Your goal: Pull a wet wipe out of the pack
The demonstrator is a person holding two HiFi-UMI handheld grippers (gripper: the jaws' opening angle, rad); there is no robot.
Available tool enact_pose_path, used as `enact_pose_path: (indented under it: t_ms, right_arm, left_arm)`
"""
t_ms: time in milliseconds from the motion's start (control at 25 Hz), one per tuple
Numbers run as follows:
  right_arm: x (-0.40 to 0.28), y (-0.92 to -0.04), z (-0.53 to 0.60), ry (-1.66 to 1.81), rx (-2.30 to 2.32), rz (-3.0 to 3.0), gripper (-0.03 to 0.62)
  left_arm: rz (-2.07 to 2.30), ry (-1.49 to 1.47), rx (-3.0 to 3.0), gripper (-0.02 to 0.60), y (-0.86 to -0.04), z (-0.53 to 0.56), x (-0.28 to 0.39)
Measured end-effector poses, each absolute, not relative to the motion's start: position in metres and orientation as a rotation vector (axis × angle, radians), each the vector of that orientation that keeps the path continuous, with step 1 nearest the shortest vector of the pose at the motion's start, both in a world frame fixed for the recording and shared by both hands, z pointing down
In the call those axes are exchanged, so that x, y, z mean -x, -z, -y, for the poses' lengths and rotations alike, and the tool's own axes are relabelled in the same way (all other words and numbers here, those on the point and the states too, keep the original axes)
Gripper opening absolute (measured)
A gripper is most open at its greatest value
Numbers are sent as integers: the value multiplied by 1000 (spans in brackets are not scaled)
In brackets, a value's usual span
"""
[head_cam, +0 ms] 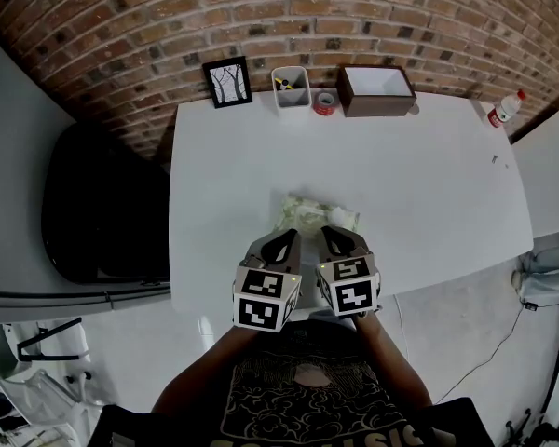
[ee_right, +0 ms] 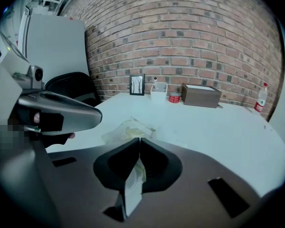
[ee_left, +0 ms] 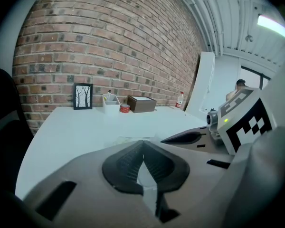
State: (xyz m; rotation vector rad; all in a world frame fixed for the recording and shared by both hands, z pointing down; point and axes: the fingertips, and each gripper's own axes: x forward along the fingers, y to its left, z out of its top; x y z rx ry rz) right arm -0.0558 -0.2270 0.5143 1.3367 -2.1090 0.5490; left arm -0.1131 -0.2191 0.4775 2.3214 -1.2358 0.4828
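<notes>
Wet wipe pack (head_cam: 315, 215) lying flat towards the near edge of the white table (head_cam: 429, 175), centre. Left gripper (head_cam: 284, 238) and right gripper (head_cam: 328, 235) side by side at the pack's near edge, each with jaws closed tip to tip. Along the far edge, left to right: picture frame (head_cam: 227, 82), white holder (head_cam: 291, 88), brown box (head_cam: 376, 90)

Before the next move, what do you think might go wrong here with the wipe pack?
1. Both sets of jaws are shut. The left gripper and right gripper sit side by side and may knock together when they open.
2. The wipe pack lies loose on the white table, held by neither gripper, so a pull may drag or lift the whole pack.
</notes>
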Motion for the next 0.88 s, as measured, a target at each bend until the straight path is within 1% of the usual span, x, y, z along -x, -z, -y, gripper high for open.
enact_pose_path:
  t_ms: [880]
  right_arm:
    - [56,-483,223,-566,-1522,2115,17]
  left_arm:
    - [1110,-443,-2433,12,-464,214,112]
